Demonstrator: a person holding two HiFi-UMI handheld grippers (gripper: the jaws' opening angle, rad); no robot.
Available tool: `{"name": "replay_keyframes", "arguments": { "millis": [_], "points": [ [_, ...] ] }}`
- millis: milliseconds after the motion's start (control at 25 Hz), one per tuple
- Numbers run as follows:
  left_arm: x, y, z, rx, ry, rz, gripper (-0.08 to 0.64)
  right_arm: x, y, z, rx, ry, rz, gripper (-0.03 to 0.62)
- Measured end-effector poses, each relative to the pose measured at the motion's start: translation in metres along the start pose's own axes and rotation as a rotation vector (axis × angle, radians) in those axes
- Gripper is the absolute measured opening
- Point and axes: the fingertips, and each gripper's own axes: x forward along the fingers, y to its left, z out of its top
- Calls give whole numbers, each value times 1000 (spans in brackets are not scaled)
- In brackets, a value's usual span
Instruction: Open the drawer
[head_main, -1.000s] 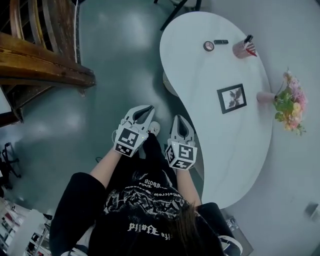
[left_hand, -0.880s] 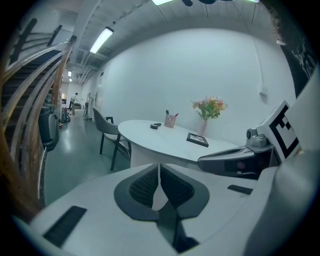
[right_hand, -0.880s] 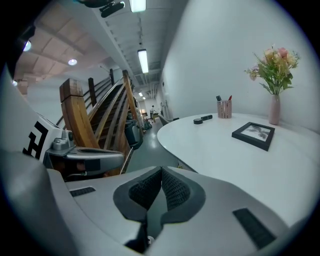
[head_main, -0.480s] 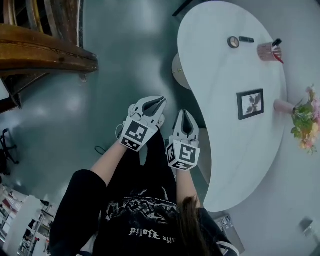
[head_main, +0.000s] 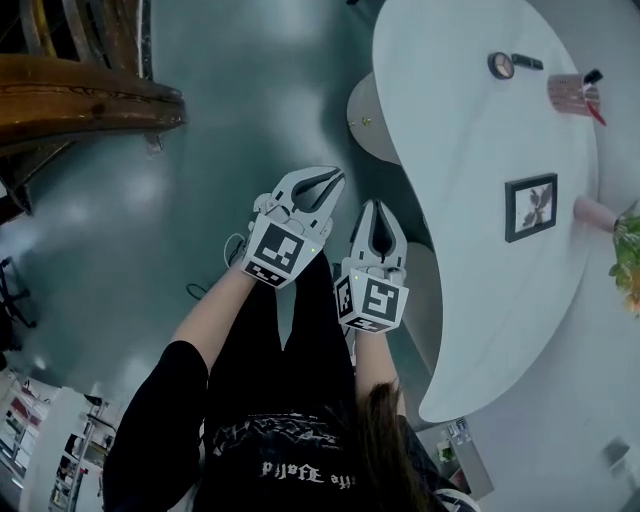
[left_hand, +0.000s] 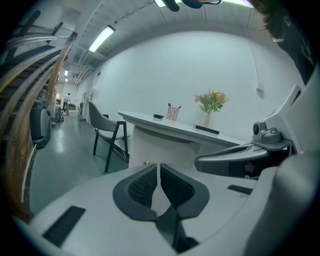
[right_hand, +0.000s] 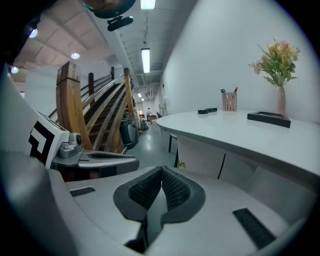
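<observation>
A white drawer cabinet (head_main: 362, 108) with a small gold knob (head_main: 366, 121) stands under the curved white table (head_main: 470, 200). The knob shows ahead of the jaws in the left gripper view (left_hand: 146, 162) and in the right gripper view (right_hand: 181, 163). My left gripper (head_main: 334, 178) is shut and holds nothing, its tips short of the cabinet over the floor. My right gripper (head_main: 375, 205) hangs beside it, close to the table's edge, also shut and empty. The pads meet in the left gripper view (left_hand: 159, 166) and the right gripper view (right_hand: 161, 170).
A wooden staircase (head_main: 80, 90) rises at the left. On the table are a picture frame (head_main: 530, 207), a pink pen cup (head_main: 572, 92), a tape roll (head_main: 501, 65) and a flower vase (head_main: 600, 212). A chair (left_hand: 107, 135) stands at the table's far end.
Both grippers have sunk and moved forward together toward the cabinet under the table. Their jaws have stayed shut.
</observation>
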Motion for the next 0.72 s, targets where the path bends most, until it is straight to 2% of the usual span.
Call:
{"name": "replay_keyframes", "arguments": {
  "millis": [400, 560, 720],
  "points": [
    [33, 20, -28, 1, -19, -25, 27, 31, -6, -28, -14, -24, -45, 26],
    [50, 22, -44, 5, 8, -72, 114, 42, -5, -38, -3, -26, -56, 26],
    [67, 29, -52, -7, 7, -83, 142, 48, -7, -49, 2, -19, -56, 26]
  ]
}}
